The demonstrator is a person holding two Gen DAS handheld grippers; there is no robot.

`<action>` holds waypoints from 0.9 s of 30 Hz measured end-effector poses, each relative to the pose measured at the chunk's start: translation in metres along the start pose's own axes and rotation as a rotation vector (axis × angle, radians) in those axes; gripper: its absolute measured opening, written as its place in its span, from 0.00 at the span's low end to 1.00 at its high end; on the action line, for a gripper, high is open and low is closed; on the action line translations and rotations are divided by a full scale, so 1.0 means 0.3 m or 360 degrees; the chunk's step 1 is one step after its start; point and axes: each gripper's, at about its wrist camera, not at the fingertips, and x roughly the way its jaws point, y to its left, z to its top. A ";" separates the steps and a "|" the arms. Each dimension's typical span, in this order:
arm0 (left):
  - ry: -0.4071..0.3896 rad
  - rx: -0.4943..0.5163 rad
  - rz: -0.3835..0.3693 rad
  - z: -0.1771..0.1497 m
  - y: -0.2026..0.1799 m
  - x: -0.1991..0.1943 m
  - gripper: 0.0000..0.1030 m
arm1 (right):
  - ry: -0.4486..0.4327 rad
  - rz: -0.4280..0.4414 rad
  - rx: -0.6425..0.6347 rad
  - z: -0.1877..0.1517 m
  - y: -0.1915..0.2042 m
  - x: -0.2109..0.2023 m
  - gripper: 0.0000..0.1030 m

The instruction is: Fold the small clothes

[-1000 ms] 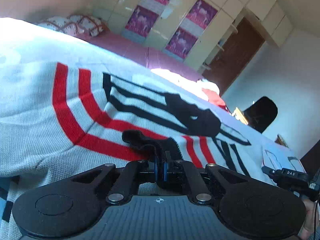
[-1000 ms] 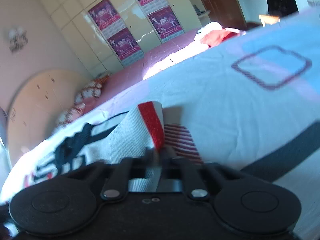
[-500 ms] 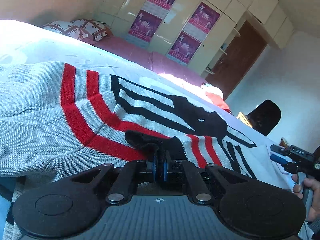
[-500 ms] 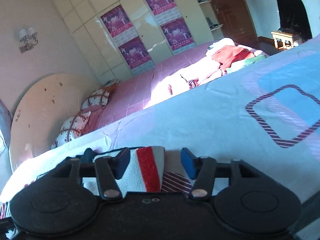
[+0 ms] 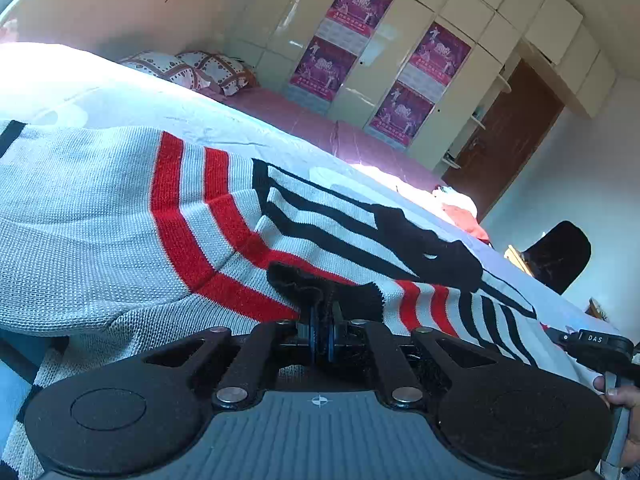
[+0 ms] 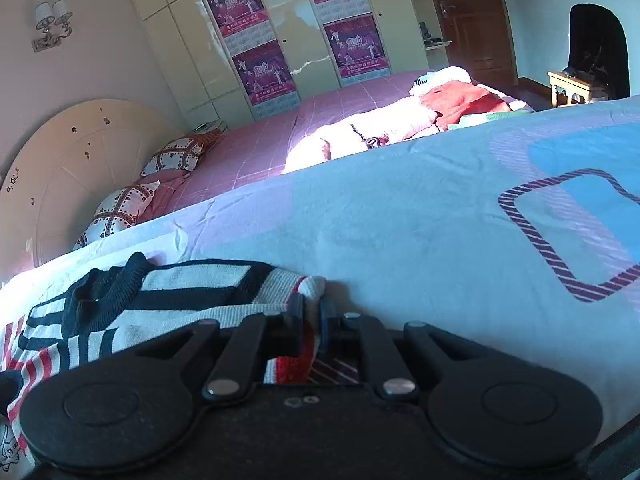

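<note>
Both your claws are clamped on the sweater. Your left gripper has its jaws together, pinching the black collar edge. Your right gripper has just been closing: half a second back its jaws stood apart around the red-banded cuff, now they pinch that fold. Sweater is grey-white knit with red and black stripes, lying on the pale blue bedsheet, left of its striped square print.
</note>
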 end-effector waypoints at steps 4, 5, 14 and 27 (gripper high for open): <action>0.0049 -0.0020 -0.0030 0.009 0.016 0.003 0.06 | 0.0012 -0.0032 -0.0003 0.021 -0.001 -0.018 0.23; 0.0066 -0.0032 -0.0035 0.020 0.027 -0.007 0.07 | -0.0027 -0.0063 -0.0023 0.029 0.002 -0.051 0.30; -0.0037 0.0370 -0.0071 0.084 -0.174 -0.054 0.28 | 0.0016 0.0071 -0.0315 -0.014 0.140 -0.099 0.12; 0.0155 0.0581 0.0036 0.017 -0.219 0.044 0.66 | -0.0010 0.0095 -0.0360 -0.061 0.123 -0.234 0.12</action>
